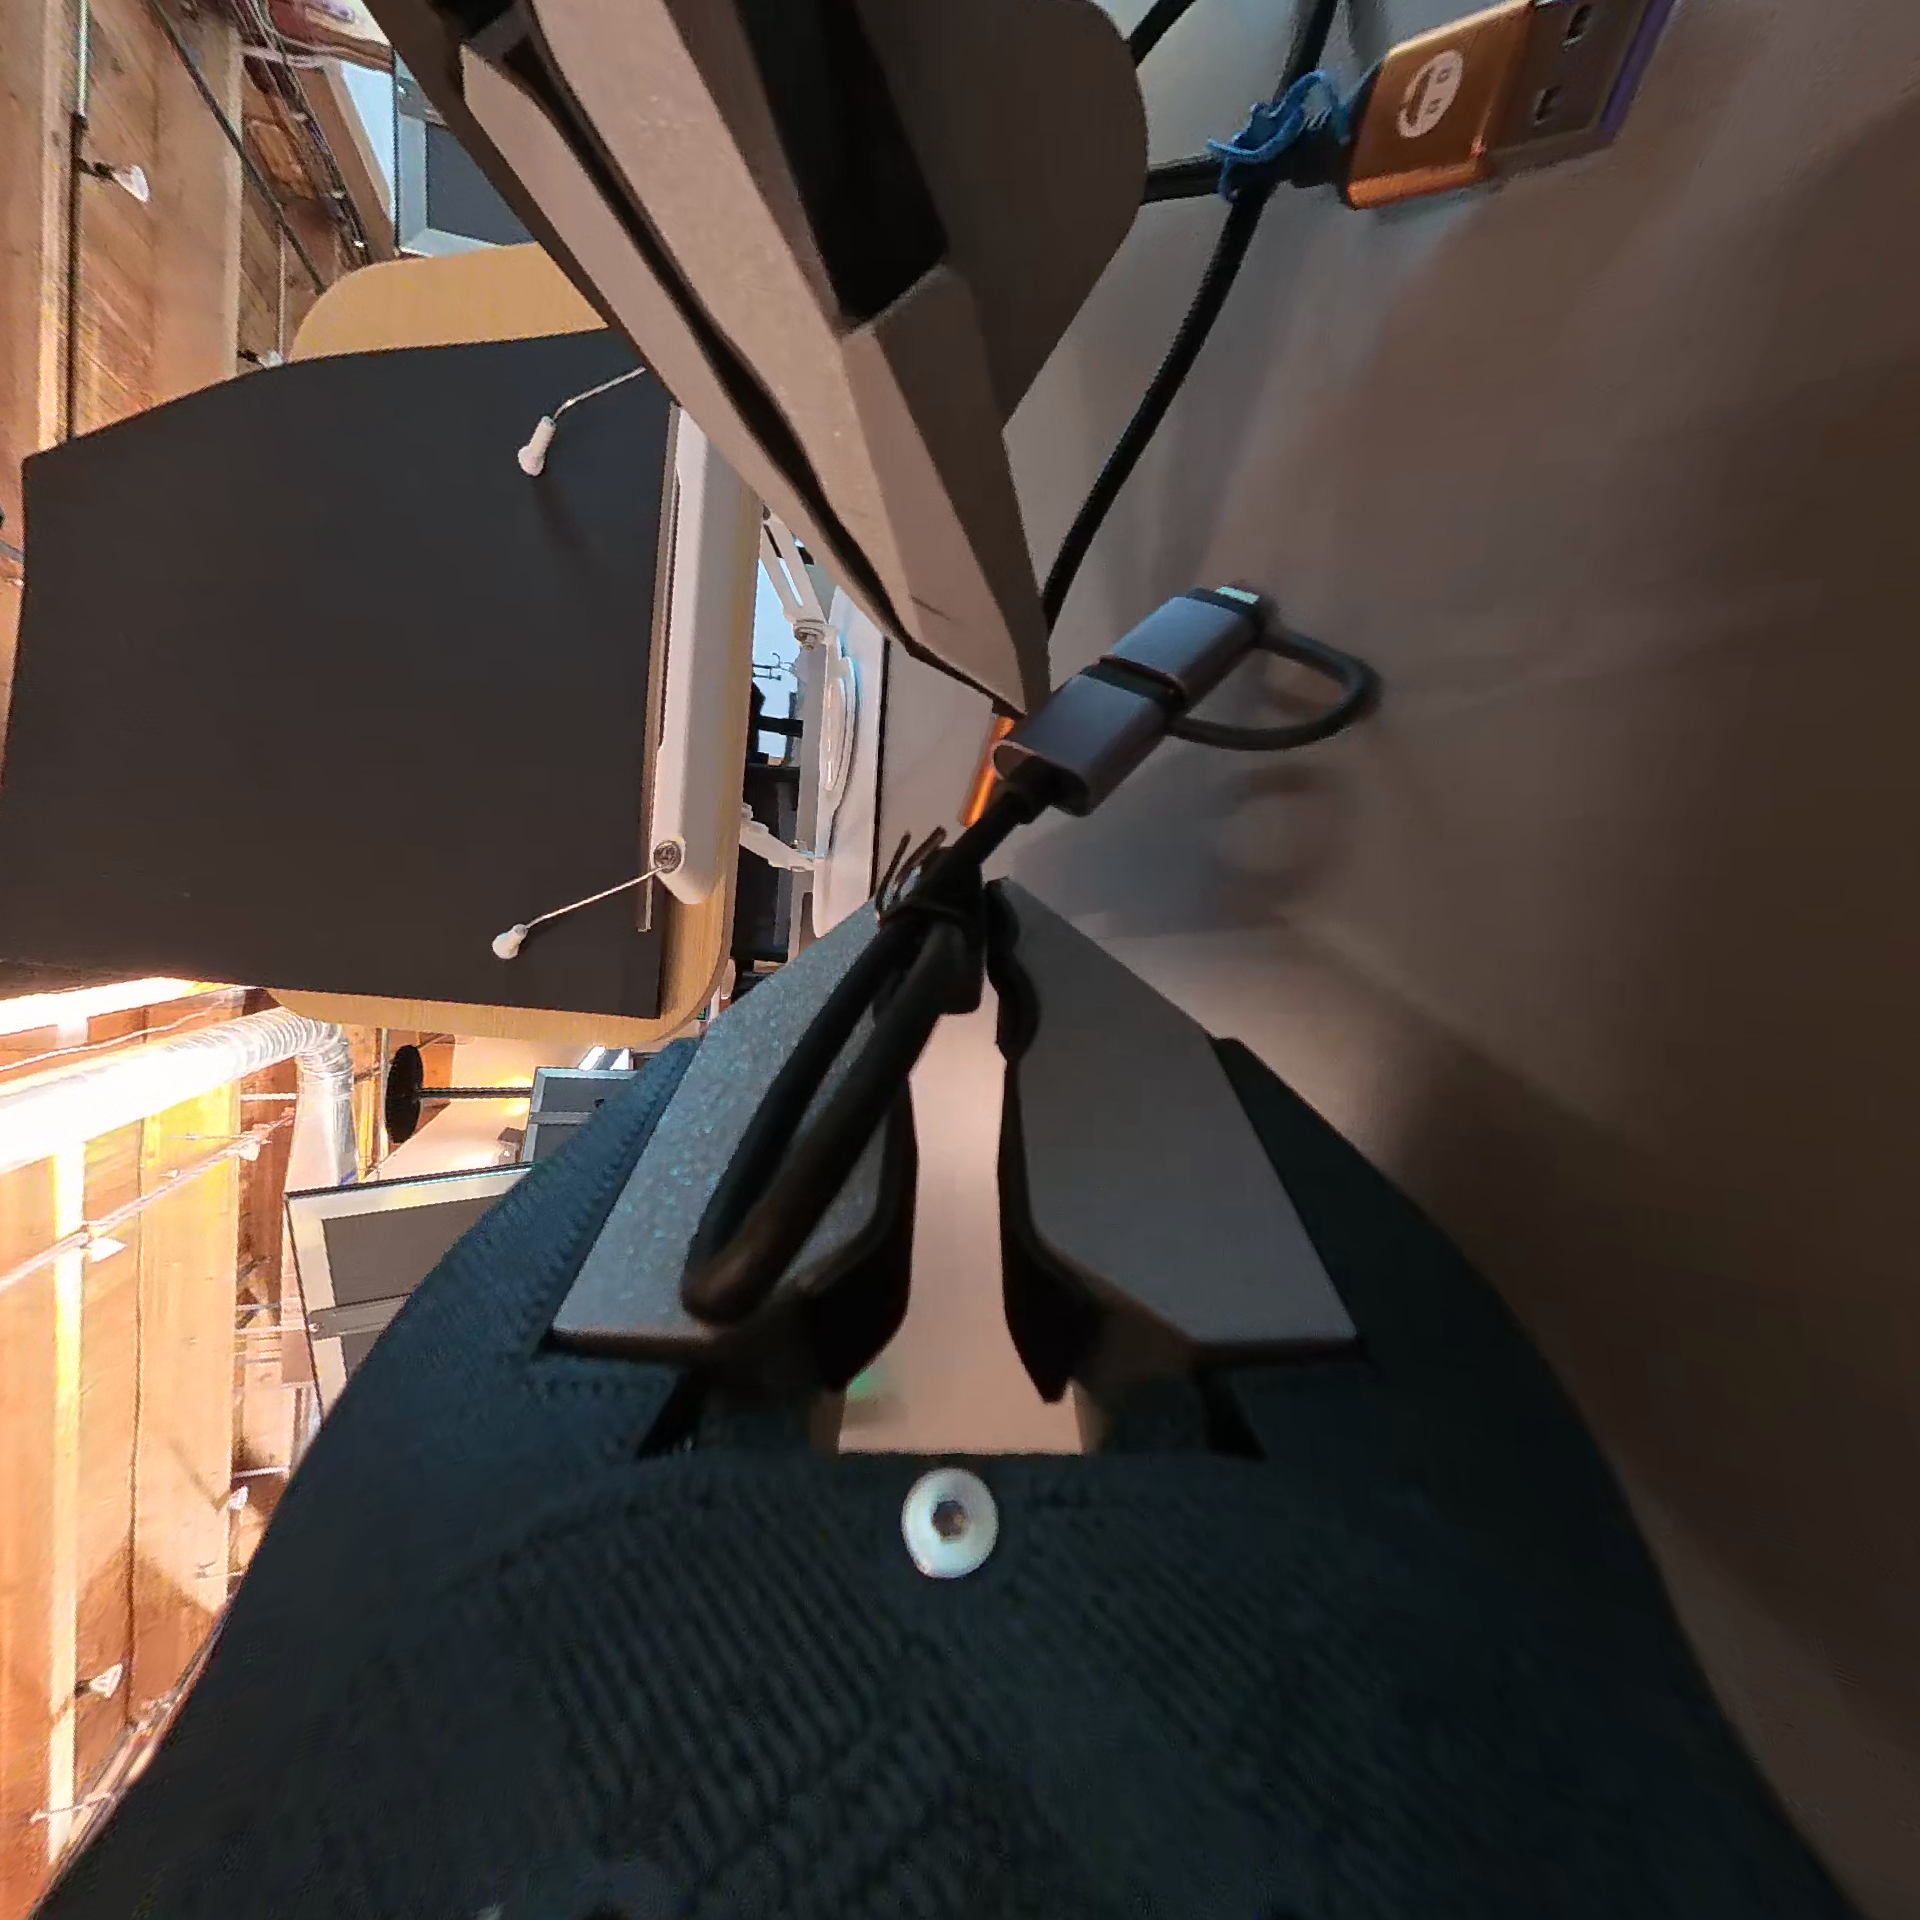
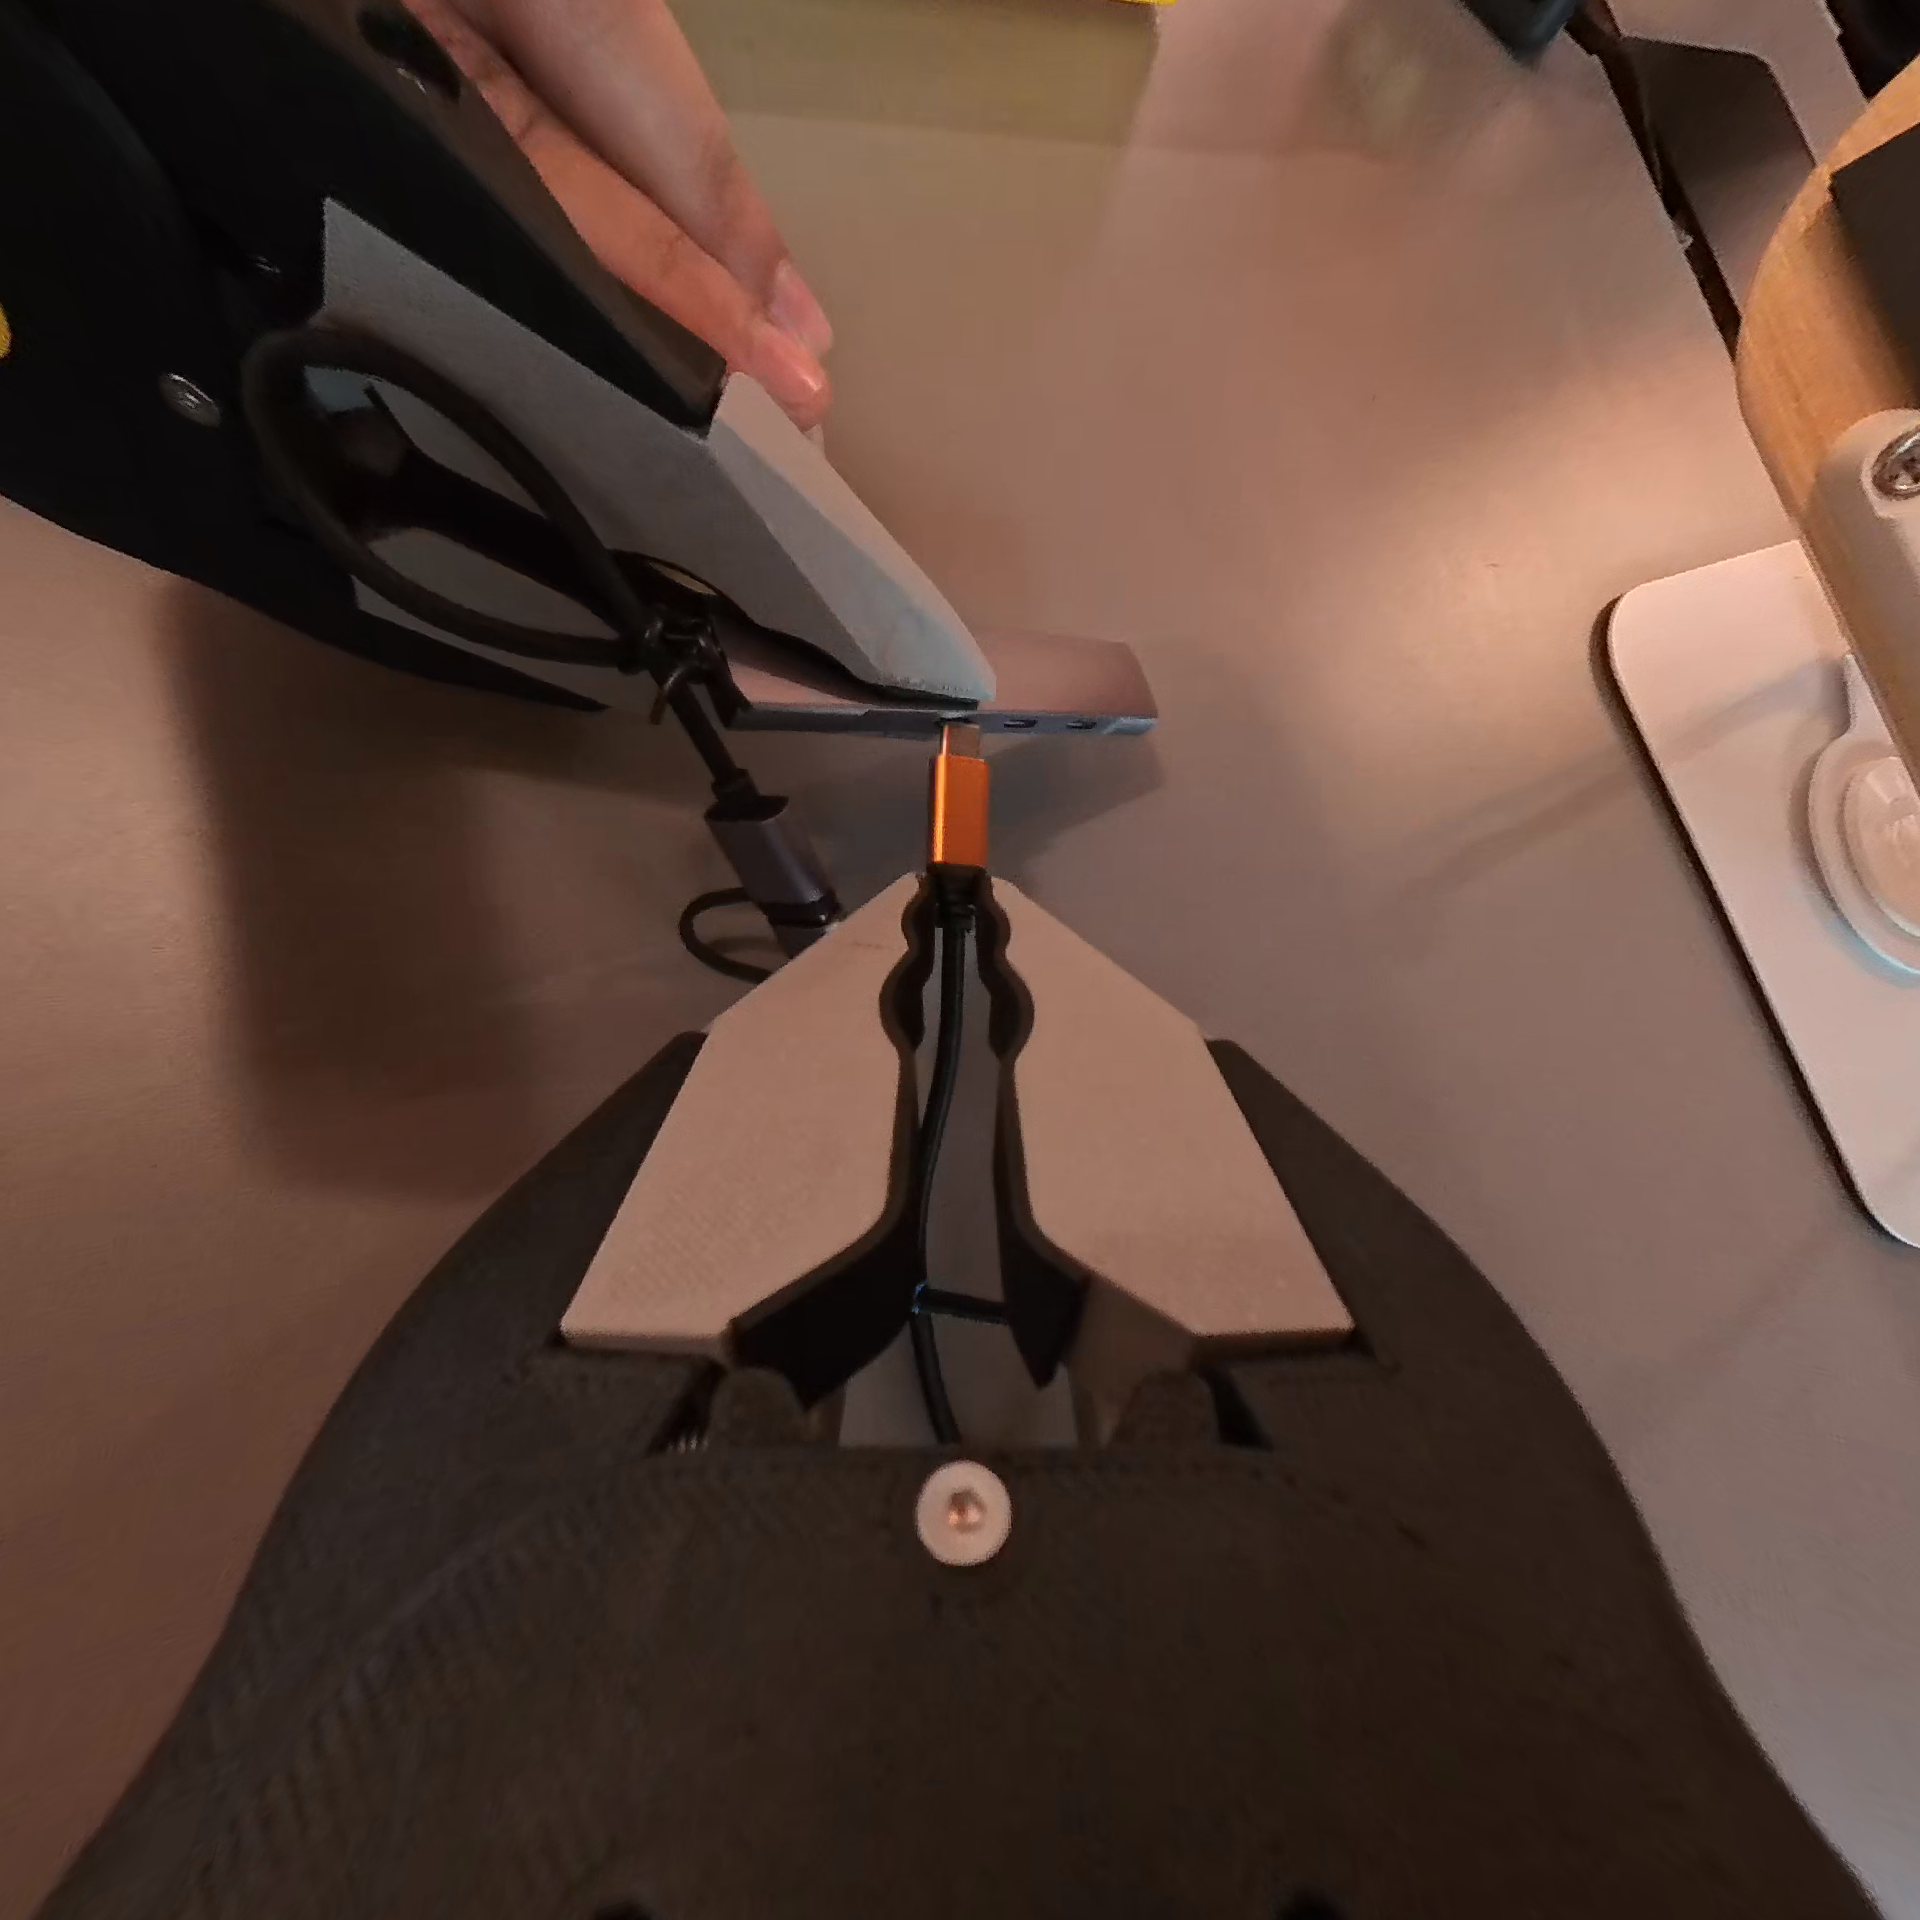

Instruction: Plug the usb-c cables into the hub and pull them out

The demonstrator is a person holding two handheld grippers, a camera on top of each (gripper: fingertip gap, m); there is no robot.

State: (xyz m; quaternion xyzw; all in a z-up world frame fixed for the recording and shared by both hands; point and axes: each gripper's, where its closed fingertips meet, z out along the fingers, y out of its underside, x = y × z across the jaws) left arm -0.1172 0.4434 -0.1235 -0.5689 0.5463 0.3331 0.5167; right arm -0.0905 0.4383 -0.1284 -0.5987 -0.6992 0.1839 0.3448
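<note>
In the right wrist view, my right gripper is shut on a black cable just behind its orange USB-C plug. The plug's metal tip meets a port in the front edge of the flat grey hub. My left gripper comes in from the upper left, its fingers clamped on the hub's left end. In the left wrist view, my left gripper is shut, with the hub's bundled black cable and grey adapter plug just ahead. The right gripper's fingers show above.
A hand holds the left gripper. A white base plate and a wooden post stand at the right on the grey table. An orange USB-A plug lies farther off. A black panel stands behind.
</note>
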